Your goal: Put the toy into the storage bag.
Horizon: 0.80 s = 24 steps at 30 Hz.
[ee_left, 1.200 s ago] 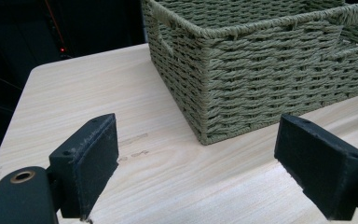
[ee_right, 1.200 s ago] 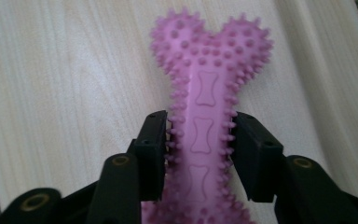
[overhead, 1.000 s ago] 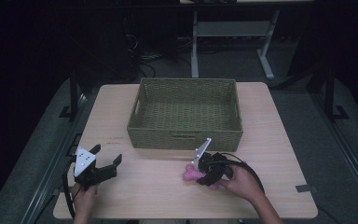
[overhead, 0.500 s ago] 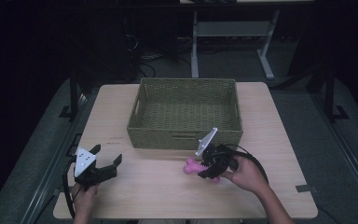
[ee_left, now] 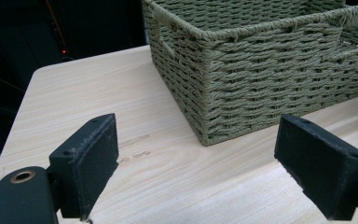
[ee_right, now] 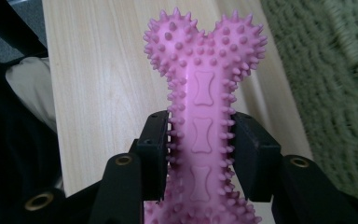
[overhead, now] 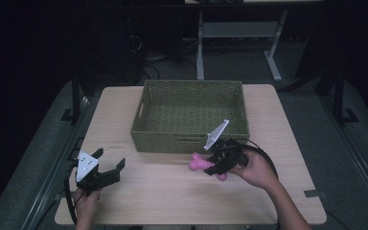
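Observation:
A pink spiked bone toy (ee_right: 200, 107) is clamped at its shaft between the two black jaws of my right gripper (ee_right: 200, 140). In the high view that toy (overhead: 200, 163) is held just above the table, in front of the green wicker basket (overhead: 187, 140), with my right gripper (overhead: 216, 166) shut on it. My left gripper (overhead: 109, 167) rests near the table's front left, its jaws wide apart with nothing between them. In the left gripper view its pads (ee_left: 93, 161) frame bare wood, with the basket's corner (ee_left: 223, 93) ahead.
The light wooden table (overhead: 163, 191) has free room between the two grippers. The basket (overhead: 153, 115) stands at the middle back and looks empty. A metal desk frame (overhead: 239, 33) and cables lie on the dark floor beyond.
My right gripper has lifted the pink bone off the table and tipped up toward the basket's front wall. The left gripper has stayed put.

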Available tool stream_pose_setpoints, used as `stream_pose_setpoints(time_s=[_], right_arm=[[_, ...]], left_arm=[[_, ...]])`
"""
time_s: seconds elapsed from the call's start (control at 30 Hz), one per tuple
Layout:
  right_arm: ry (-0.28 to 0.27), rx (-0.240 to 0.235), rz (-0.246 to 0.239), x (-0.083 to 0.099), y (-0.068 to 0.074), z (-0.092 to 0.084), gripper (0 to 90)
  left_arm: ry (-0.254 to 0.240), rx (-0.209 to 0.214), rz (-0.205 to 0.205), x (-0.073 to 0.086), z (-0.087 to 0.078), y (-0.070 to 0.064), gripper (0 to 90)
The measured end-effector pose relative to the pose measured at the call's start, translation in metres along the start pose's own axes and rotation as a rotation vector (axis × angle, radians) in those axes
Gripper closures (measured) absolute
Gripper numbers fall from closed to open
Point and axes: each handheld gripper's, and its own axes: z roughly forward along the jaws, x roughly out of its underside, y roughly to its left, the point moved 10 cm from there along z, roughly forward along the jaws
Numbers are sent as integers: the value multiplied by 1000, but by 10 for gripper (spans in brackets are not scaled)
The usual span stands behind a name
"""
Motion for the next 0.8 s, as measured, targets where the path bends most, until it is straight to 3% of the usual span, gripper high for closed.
stream_pose_setpoints(time_s=[0.33,0.8], right_arm=[[-65,6,-1,-20,-13,-37,580],[-68,-3,0,-44,-34,-58,580]], left_arm=[[-1,-1,-6,0,1,0,130],[2,-8,-2,0,1,2,130]])
